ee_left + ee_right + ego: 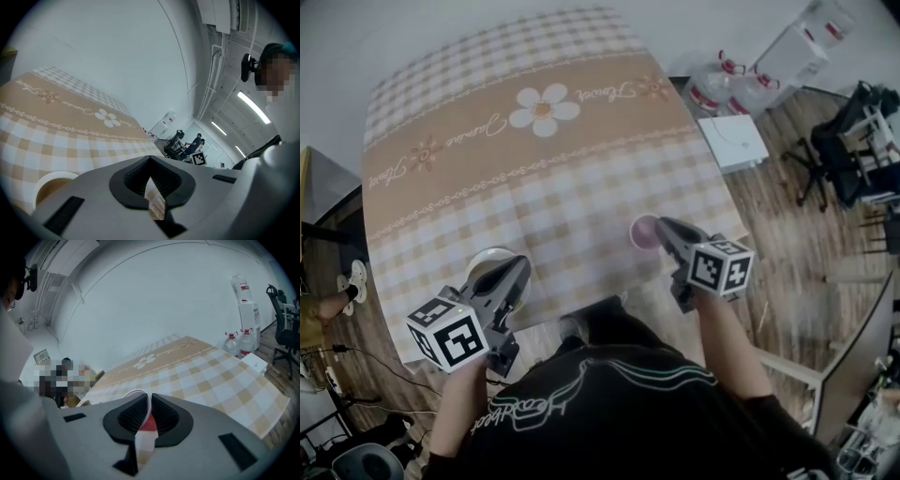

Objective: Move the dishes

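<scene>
A small pink dish (642, 232) sits near the front right of the checked tablecloth (534, 187). My right gripper (662, 227) is shut on its rim; in the right gripper view the thin white rim (136, 393) runs between the pads of that gripper (150, 401), with the dish's red-pink inside below. A white bowl (485, 263) with a brown inside (50, 185) stands near the front left. My left gripper (519, 269) is just right of it, its jaws (150, 161) shut with only cloth showing in the slit; the bowl lies beside them, partly hidden.
The table's front edge is close to the person's body. Right of the table stand a white box (732, 142), water bottles (720, 86) and an office chair (842, 150). A person's shoe (353, 280) shows on the floor at the left.
</scene>
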`<state>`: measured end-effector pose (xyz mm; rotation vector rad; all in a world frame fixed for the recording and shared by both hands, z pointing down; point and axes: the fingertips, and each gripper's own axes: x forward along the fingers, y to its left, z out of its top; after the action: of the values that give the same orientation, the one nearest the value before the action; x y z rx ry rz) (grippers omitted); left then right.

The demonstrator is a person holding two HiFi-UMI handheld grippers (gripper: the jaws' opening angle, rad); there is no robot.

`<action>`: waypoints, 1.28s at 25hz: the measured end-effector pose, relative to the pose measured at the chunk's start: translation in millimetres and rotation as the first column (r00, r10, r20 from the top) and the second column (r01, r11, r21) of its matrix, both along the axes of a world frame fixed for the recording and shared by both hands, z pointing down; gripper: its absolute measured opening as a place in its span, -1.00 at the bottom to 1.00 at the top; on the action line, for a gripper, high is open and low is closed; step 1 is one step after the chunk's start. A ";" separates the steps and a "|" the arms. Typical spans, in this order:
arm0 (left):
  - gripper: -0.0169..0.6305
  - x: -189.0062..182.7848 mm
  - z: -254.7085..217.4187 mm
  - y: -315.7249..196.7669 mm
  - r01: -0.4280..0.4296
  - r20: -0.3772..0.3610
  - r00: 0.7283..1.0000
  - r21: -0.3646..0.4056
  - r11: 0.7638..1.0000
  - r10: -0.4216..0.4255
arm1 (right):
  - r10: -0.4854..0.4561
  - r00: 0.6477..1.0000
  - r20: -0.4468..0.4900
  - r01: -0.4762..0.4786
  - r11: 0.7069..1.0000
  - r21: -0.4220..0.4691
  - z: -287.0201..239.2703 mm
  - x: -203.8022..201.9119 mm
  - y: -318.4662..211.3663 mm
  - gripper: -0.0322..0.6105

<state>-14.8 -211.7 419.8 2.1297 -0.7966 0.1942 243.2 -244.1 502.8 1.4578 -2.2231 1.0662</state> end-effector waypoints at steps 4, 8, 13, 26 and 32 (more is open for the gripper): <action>-0.96 4.1 4.7 -4.3 -0.002 -0.003 1.000 -0.005 1.000 0.002 | -0.005 1.000 -0.030 0.005 1.000 -0.008 8.6 0.7 -2.9 -0.78; -0.96 9.0 8.0 -3.5 -0.017 -0.017 1.000 -0.015 1.000 0.017 | 0.001 0.999 -0.034 -0.001 1.000 -0.012 13.5 3.5 -5.2 -0.78; -0.96 9.4 10.4 -6.1 -0.003 -0.011 1.000 -0.028 1.000 0.002 | -0.007 0.999 -0.032 0.005 0.999 -0.044 19.8 6.8 -5.2 -0.78; -0.97 1.5 3.3 4.4 -0.006 -0.034 0.999 -0.028 1.000 0.005 | 0.090 0.996 0.023 -0.092 0.988 0.121 -29.5 15.4 -14.9 -0.43; -0.96 -20.8 -3.4 15.9 0.028 -0.036 0.999 -0.013 1.000 -0.028 | 0.042 0.994 0.105 -0.069 0.962 0.266 -79.8 -15.9 -10.4 -0.44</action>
<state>-35.6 -195.8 416.4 2.1035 -0.8016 0.1458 227.2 -254.5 423.0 1.6155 -2.4914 0.8965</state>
